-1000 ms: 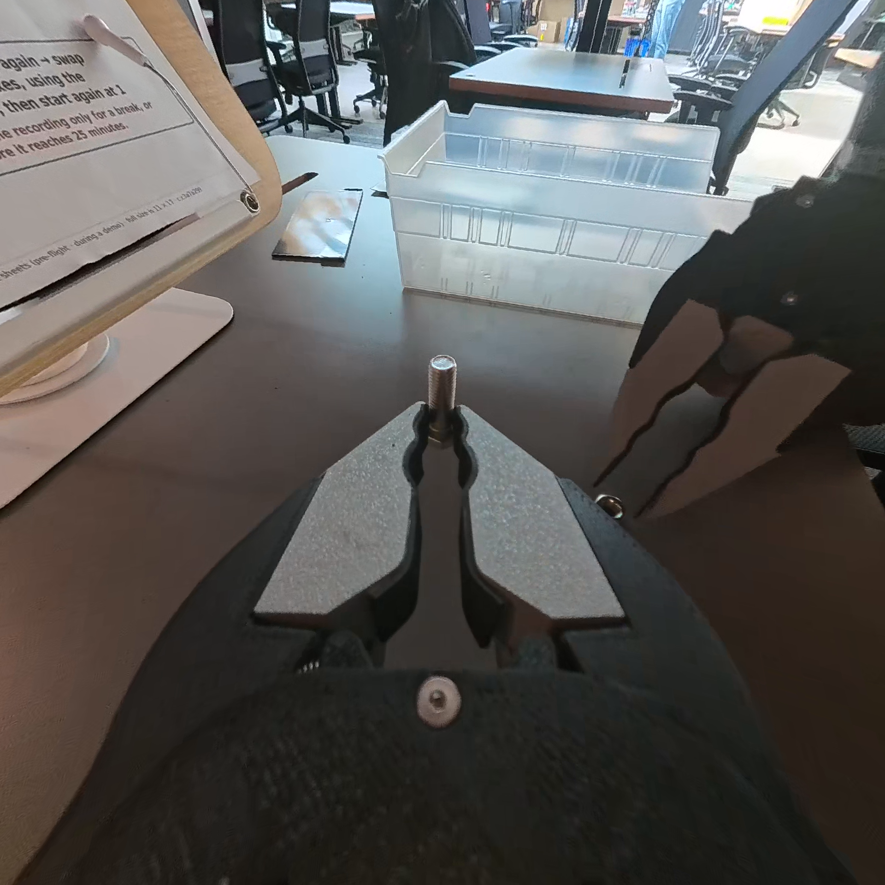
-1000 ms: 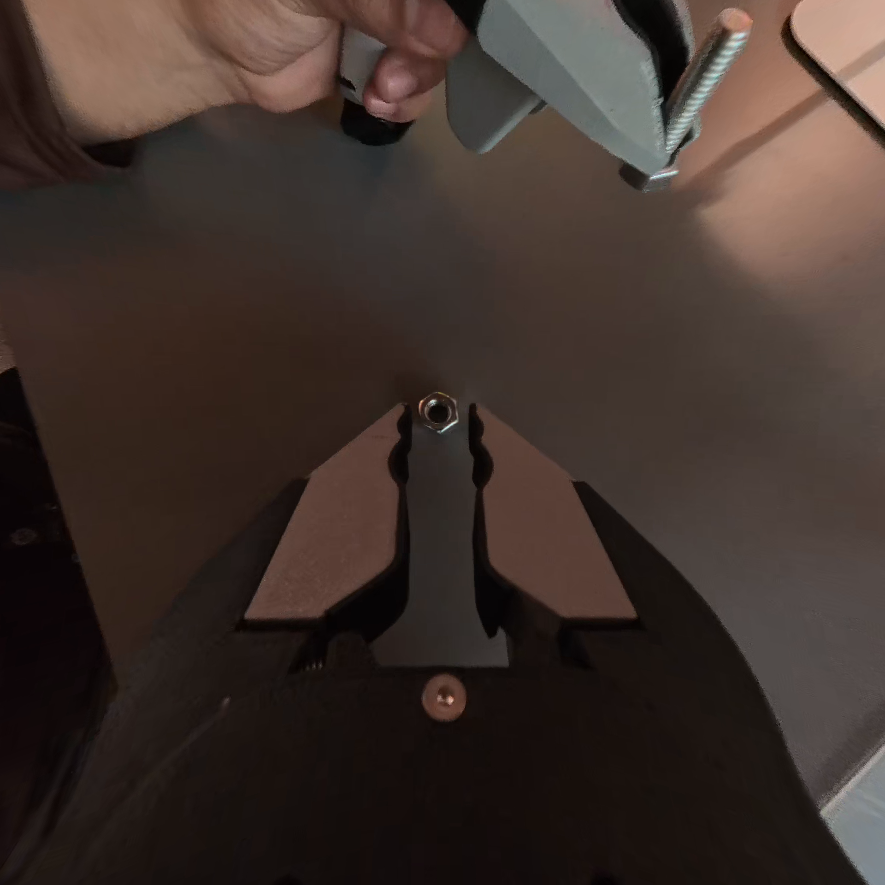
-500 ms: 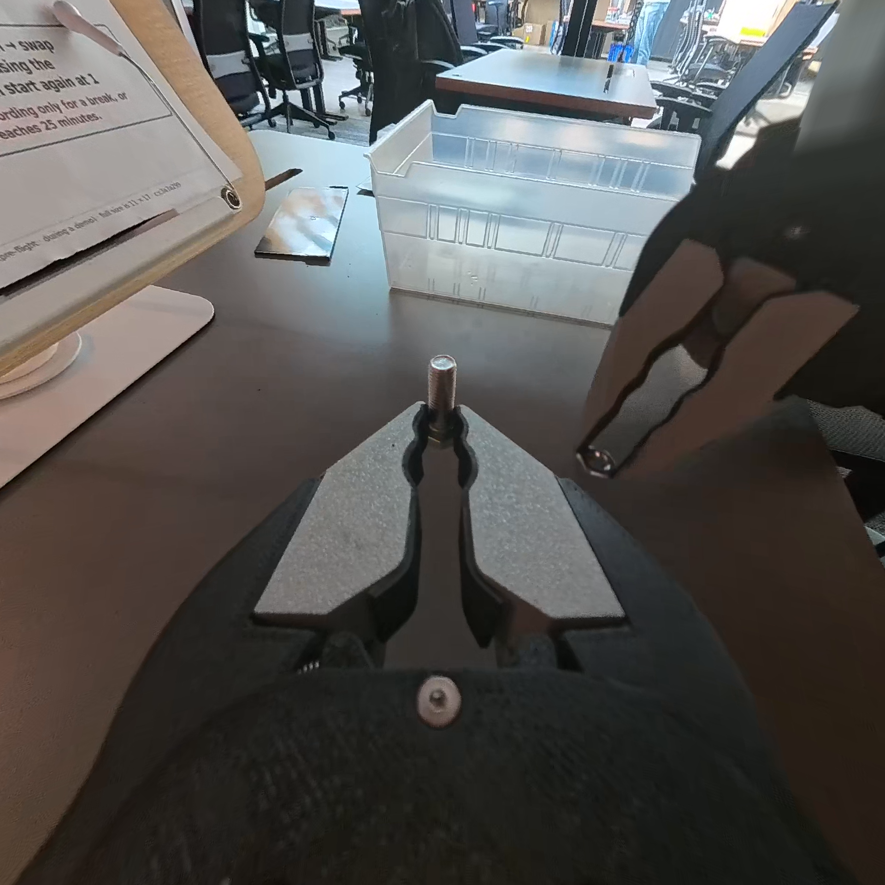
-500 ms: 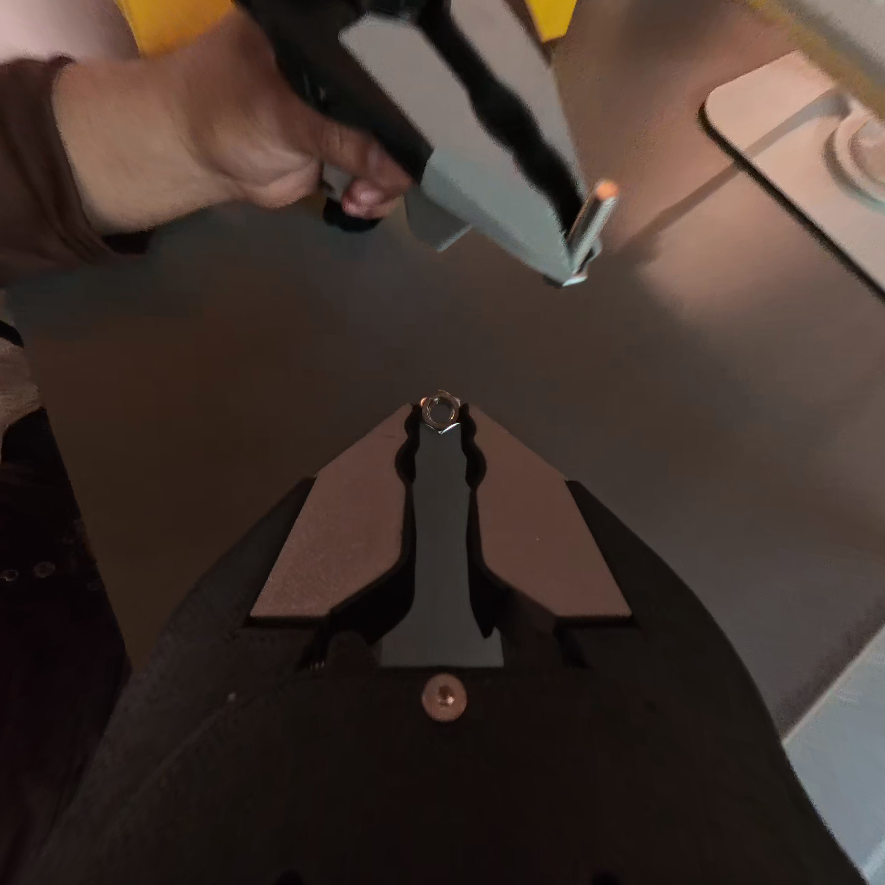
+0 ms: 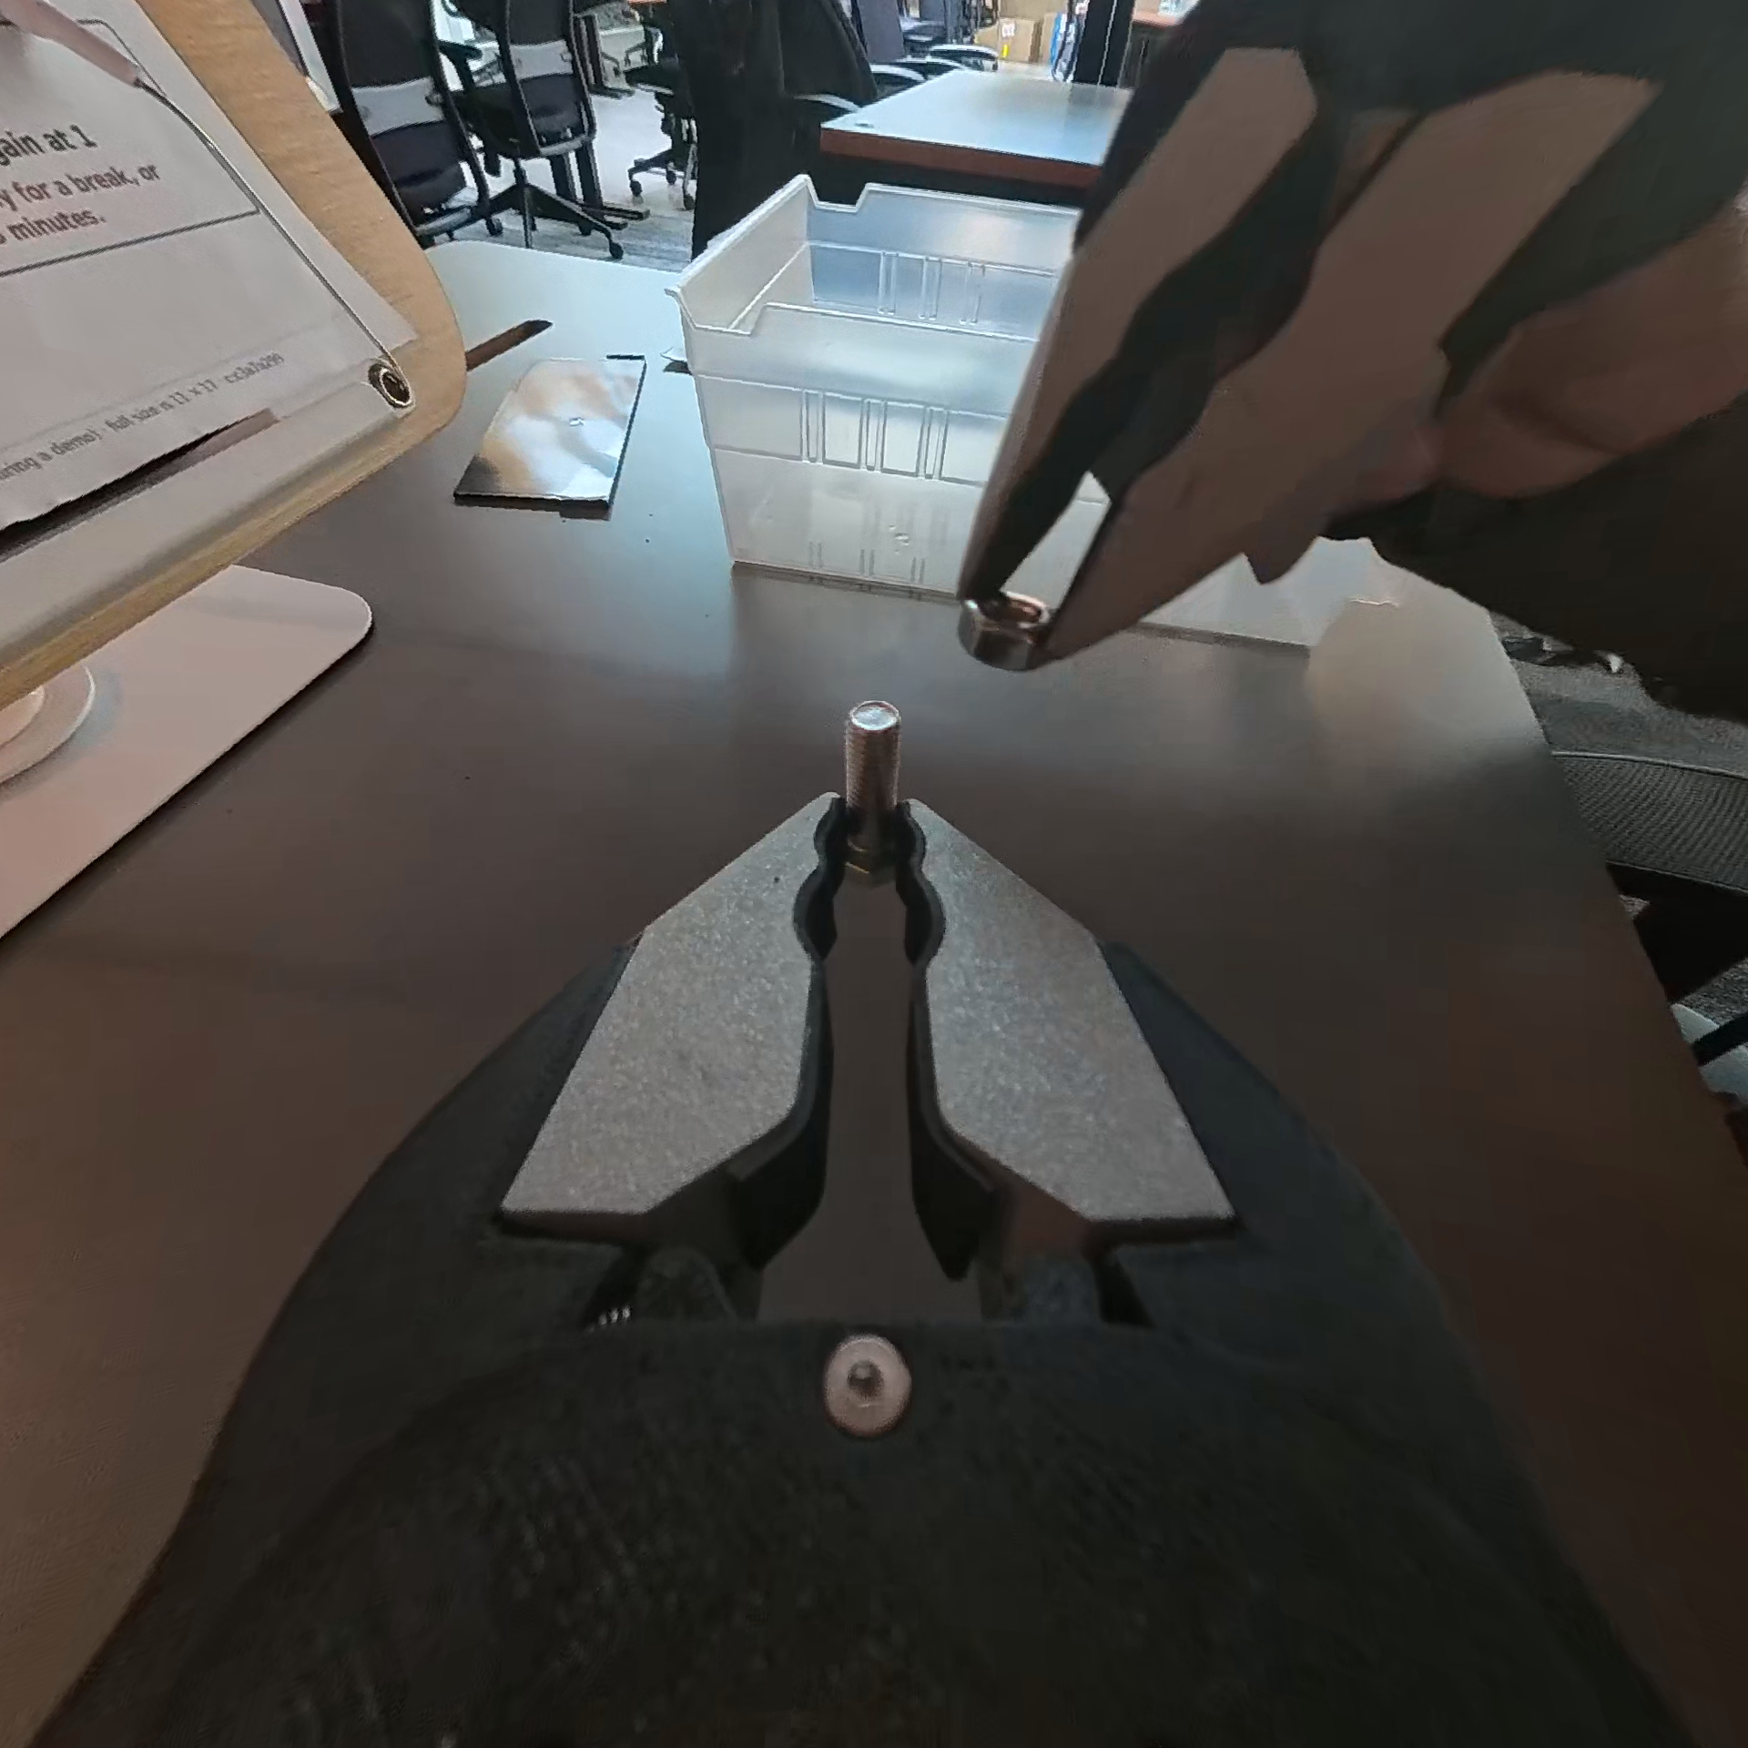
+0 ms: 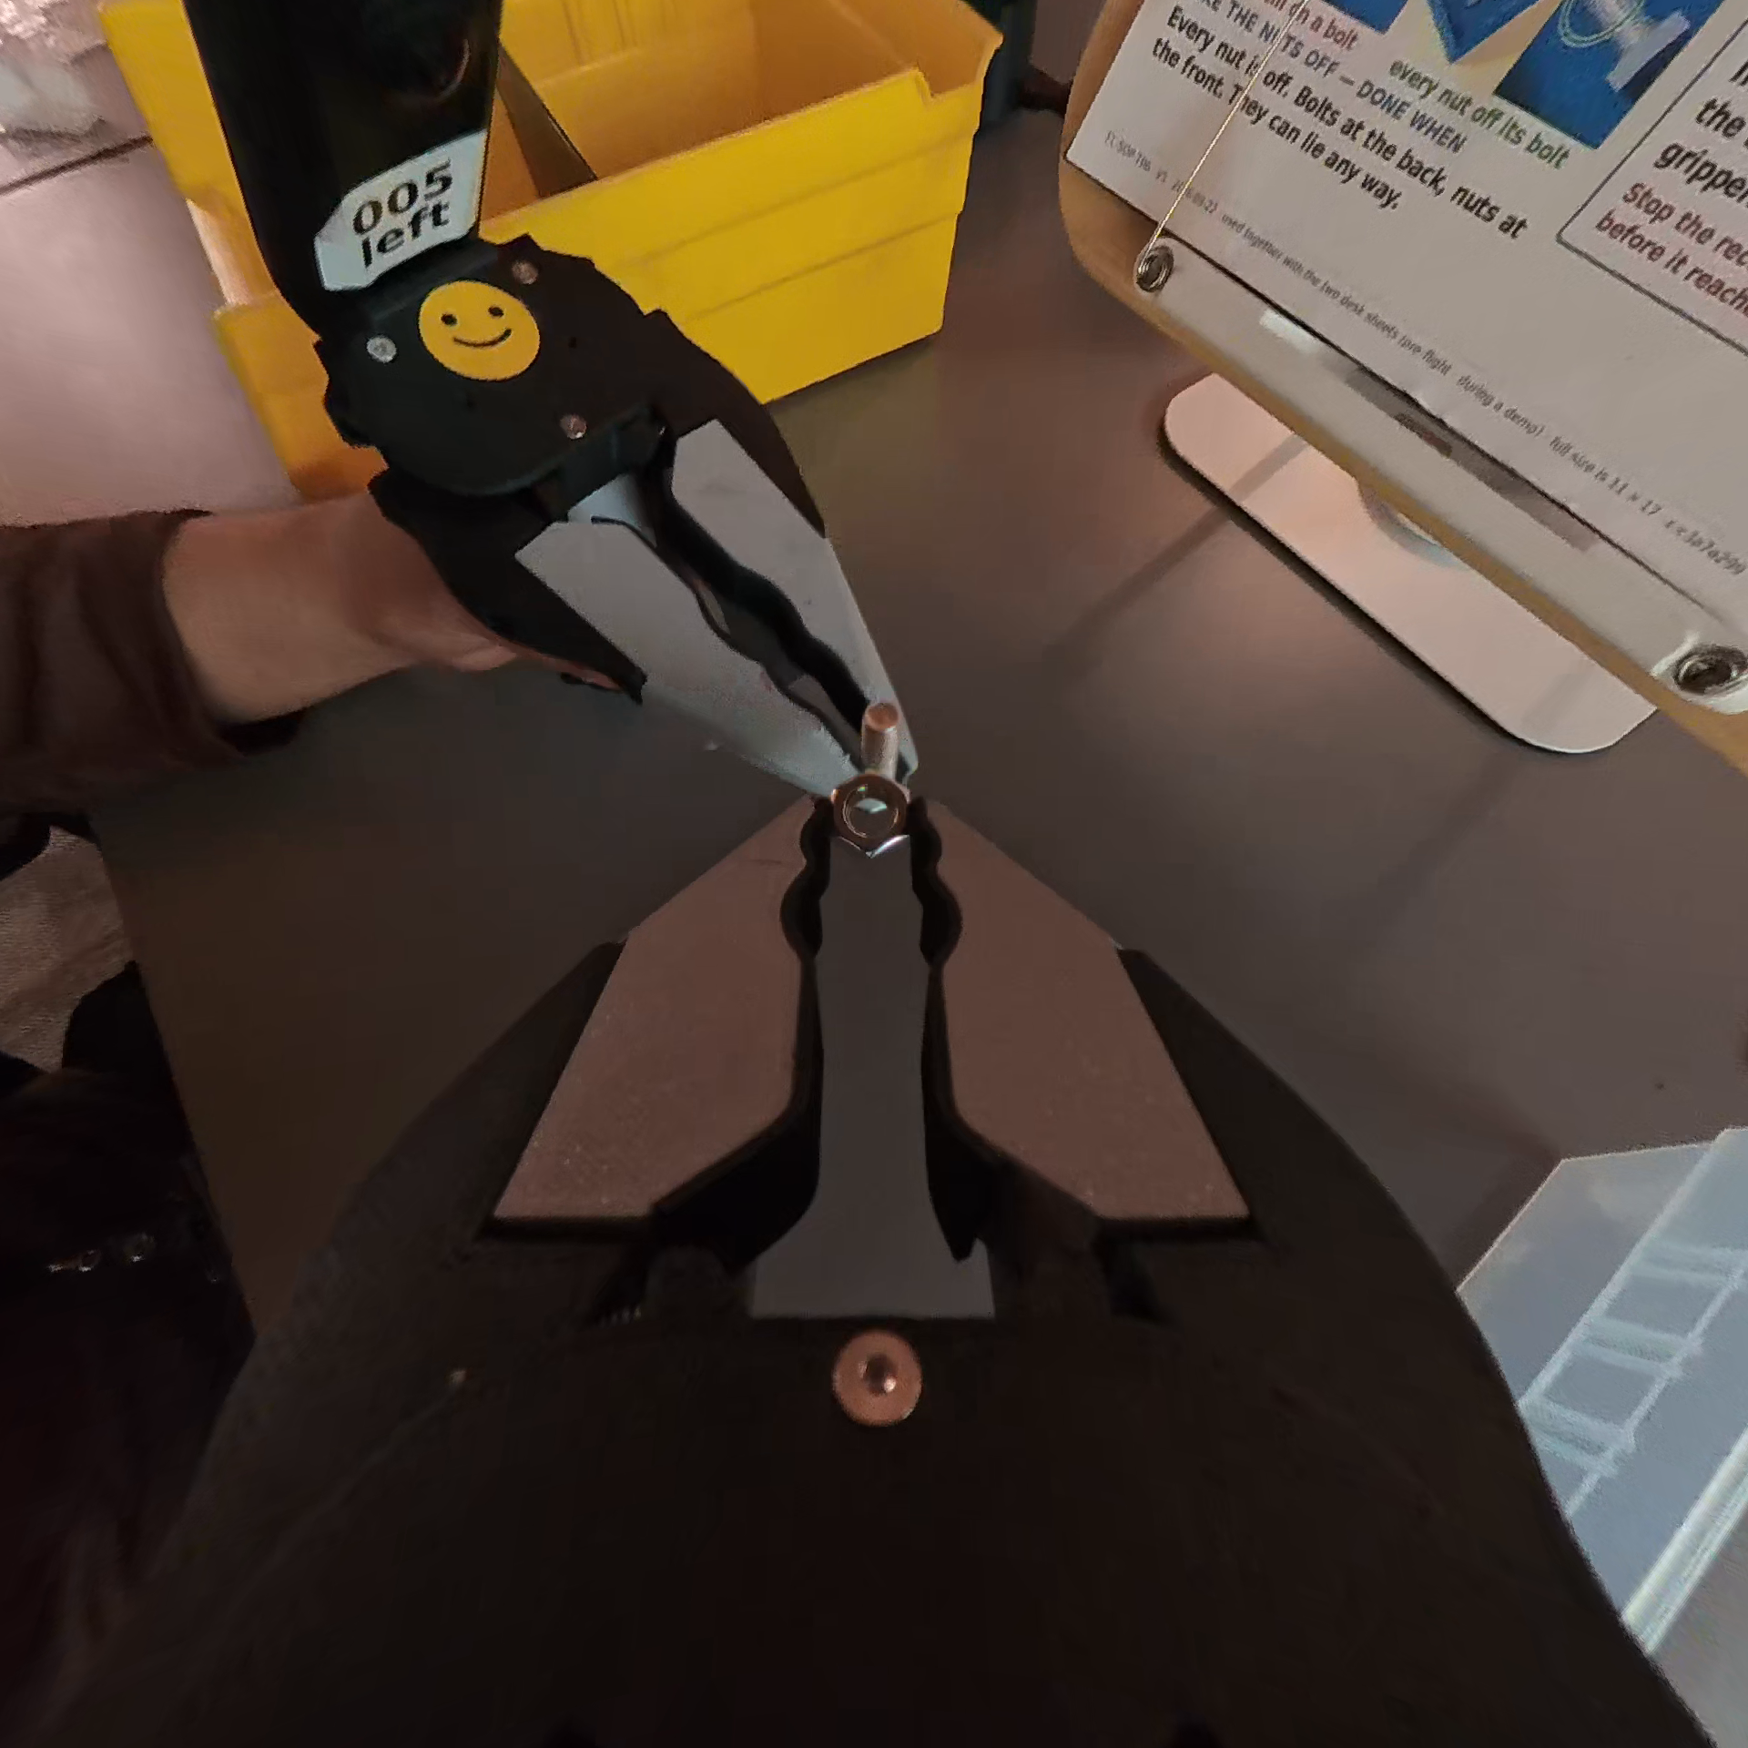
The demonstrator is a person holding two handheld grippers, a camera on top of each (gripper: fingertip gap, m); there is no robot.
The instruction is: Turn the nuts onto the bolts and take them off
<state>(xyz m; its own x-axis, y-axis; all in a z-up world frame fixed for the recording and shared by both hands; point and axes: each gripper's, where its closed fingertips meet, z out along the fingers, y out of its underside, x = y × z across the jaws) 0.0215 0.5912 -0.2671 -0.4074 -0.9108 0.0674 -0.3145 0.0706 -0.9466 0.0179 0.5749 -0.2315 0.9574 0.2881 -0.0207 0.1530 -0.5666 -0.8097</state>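
Left gripper: pinches bolt by its head, shank upright above dark table.
Right gripper: pinches nut, near bolt tip, not touching.
Right wrist view only: yellow bin.
Left wrist view only: clear bin.

Dark desk, office chairs behind

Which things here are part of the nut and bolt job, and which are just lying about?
In the job: bolt in left gripper; nut in right gripper.

Lying about: clear bin; yellow bin; instruction sheet stand; dark flat plate; table.
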